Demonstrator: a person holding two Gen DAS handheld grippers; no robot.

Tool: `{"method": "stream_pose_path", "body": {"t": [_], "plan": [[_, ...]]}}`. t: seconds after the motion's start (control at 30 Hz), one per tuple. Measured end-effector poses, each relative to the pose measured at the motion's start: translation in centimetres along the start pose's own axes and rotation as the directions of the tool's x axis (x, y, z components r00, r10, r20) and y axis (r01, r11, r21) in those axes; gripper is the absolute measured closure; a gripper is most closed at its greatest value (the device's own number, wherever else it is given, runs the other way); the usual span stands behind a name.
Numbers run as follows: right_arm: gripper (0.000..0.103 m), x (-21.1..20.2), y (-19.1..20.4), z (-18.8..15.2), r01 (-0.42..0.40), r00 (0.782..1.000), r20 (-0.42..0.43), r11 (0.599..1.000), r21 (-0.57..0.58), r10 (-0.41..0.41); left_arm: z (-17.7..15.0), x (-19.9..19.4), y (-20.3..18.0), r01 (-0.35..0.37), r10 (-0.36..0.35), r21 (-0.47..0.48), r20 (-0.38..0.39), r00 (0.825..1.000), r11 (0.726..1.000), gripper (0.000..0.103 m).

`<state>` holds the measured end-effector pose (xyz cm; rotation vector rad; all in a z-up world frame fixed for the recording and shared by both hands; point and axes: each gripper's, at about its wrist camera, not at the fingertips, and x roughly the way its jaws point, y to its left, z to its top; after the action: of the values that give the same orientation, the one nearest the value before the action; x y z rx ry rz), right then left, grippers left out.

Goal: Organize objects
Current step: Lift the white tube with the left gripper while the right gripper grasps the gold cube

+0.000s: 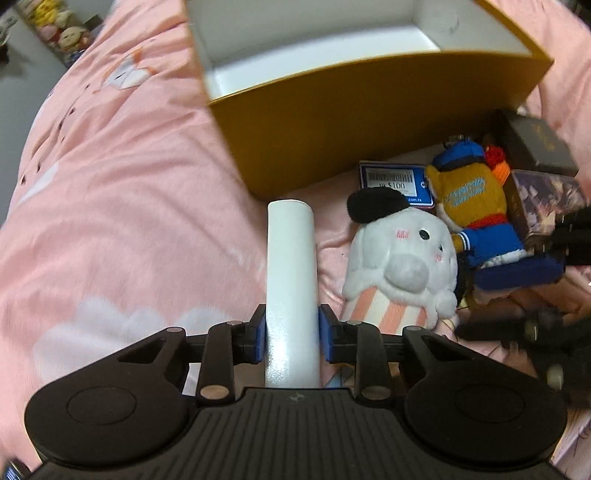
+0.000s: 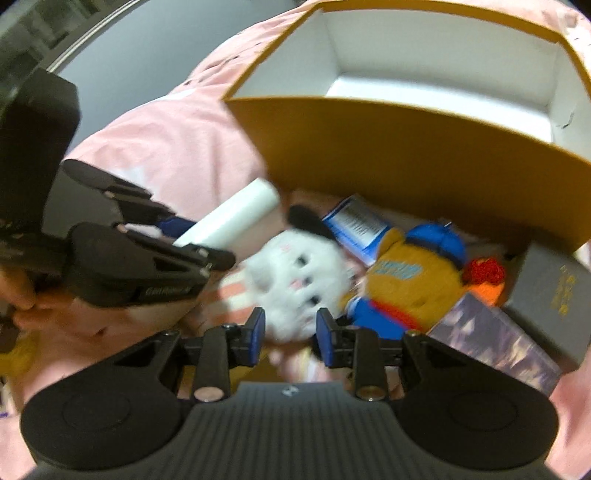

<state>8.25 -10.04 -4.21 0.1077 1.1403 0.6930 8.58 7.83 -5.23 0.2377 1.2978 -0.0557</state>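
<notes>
In the left wrist view a fuzzy pink bedspread [image 1: 122, 206] with white cloud and animal prints covers the bed; grey floor and a heap of small plush toys [image 1: 59, 26] show at the far left corner. One mustard-yellow cardboard box [image 1: 369, 122], white inside, sits open on the spread. The left gripper [image 1: 291, 334] has its blue pads pressed against both sides of one smooth white cylinder [image 1: 291, 266], which points toward the box's near wall. To its right lie one white plush with a black ear [image 1: 399, 258], one orange-and-blue knitted doll [image 1: 476, 206], one blue price card [image 1: 395, 182] and two small dark boxes [image 1: 535, 147].

In the right wrist view the right gripper [image 2: 290, 334] stands partly open with nothing between its pads, just above the blurred white plush [image 2: 299, 280]. The left gripper [image 2: 177, 229] holds the cylinder [image 2: 232, 218] at left, near the box's corner [image 2: 406, 147].
</notes>
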Motion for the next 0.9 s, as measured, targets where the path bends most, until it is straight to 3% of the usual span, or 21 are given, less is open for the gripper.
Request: {"method": "stream_pose_path", "body": {"t": [0.2,0.43,0.73,0.9], "plan": [[0.034,0.6,1.8,-1.0,-0.058,0.996,-0.067,0.994,-0.089,0.052,-2.2,-3.8,0.7,0.021,0.004,-0.142,0.169,0.986,0.990,0.072],[0.033,3.7,3.0,-1.4,-0.036,0.987,-0.159,0.974,-0.225,0.000,-3.4,-6.8,1.4,0.097,-0.027,-0.253,0.266,0.964,0.963,0.072],[0.029,6.2,1.9,-1.1,-0.077,0.983,-0.177,0.974,-0.212,0.040,-4.4,-6.1,1.5,0.151,-0.062,-0.293,0.291,0.955,0.944,0.072],[0.037,5.5,1.5,-1.3,-0.081,0.986,-0.157,0.978,-0.192,0.051,-4.7,-5.9,1.4,0.159,-0.068,-0.297,0.292,0.954,0.942,0.072]]}}
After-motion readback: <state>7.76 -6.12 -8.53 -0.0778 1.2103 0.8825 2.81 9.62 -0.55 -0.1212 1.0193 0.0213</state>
